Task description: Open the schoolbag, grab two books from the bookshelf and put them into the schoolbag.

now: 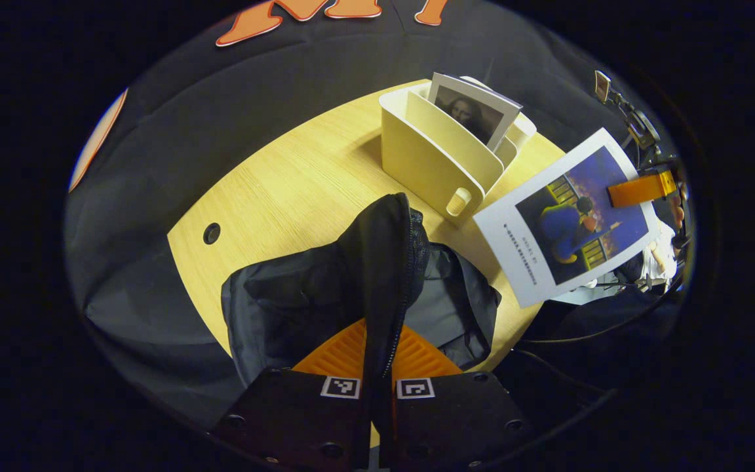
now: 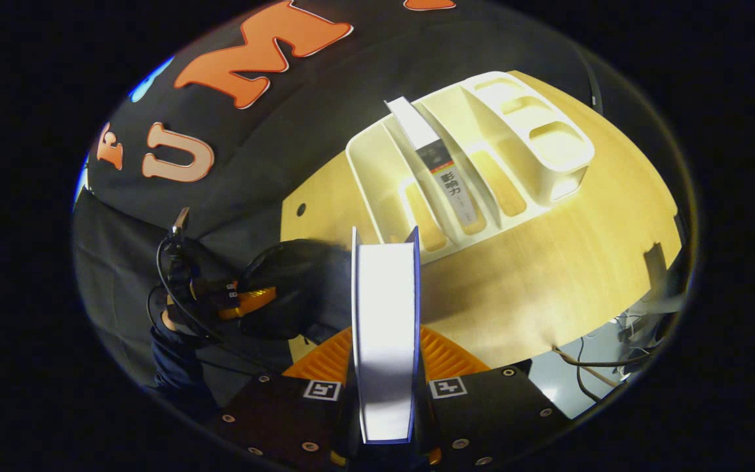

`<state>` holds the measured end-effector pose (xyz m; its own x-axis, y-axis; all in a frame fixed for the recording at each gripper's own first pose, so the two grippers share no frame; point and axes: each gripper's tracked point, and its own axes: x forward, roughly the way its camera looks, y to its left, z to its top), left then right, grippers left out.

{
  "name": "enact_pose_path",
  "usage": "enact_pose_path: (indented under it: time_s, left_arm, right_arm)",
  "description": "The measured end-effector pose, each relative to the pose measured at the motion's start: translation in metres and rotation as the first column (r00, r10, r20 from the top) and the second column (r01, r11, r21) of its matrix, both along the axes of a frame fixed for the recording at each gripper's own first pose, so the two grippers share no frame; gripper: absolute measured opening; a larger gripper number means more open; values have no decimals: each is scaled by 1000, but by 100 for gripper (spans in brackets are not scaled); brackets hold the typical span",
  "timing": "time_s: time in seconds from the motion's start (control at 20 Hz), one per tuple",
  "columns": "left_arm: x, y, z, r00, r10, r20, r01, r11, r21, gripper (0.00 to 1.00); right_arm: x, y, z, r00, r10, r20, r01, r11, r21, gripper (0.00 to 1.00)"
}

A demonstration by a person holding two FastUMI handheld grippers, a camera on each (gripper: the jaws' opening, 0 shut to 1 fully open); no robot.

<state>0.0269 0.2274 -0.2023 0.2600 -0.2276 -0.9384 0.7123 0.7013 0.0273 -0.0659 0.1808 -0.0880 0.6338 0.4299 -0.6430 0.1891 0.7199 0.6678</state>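
Pale wood-grain table point(image 1: 299, 190), round-edged with a small cable hole near its far rim, stands against draped black cloth. On it sits a cream plastic bookshelf point(image 1: 440, 164), smooth and curved, divided by thin upright partitions into slots. One slot holds a book with a portrait cover point(image 1: 476, 111), standing upright; from the right gripper view its spine point(image 2: 446, 174) shows between two partitions, with the neighbouring slots bare.

Just in front of the bookshelf lies the black schoolbag point(image 1: 325, 295), soft nylon with a mesh panel and a zipper running along a raised flap. The left gripper point(image 1: 377, 357) is pinched closed on that flap, lifting the fabric into a ridge; the bag's mouth appears open on either side, though its interior is too dark to read.

The right gripper point(image 2: 385, 367) is clamped on a white-covered book point(image 2: 384, 328), held edge-on with its pages facing the camera. In the left gripper view this book point(image 1: 567, 216) hangs above the table's near-right edge, beside the bookshelf, its cover showing a blue-toned painting. Bare tabletop lies open left of the bag and right of the bookshelf.
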Motion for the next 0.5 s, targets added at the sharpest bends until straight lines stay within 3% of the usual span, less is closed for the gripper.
enact_pose_path:
  time_s: [0.5]
  left_arm:
    - [9,11,26,997,77,19,-76,995,-59,6]
  right_arm:
    - [50,79,-4,994,75,83,-86,985,148,34]
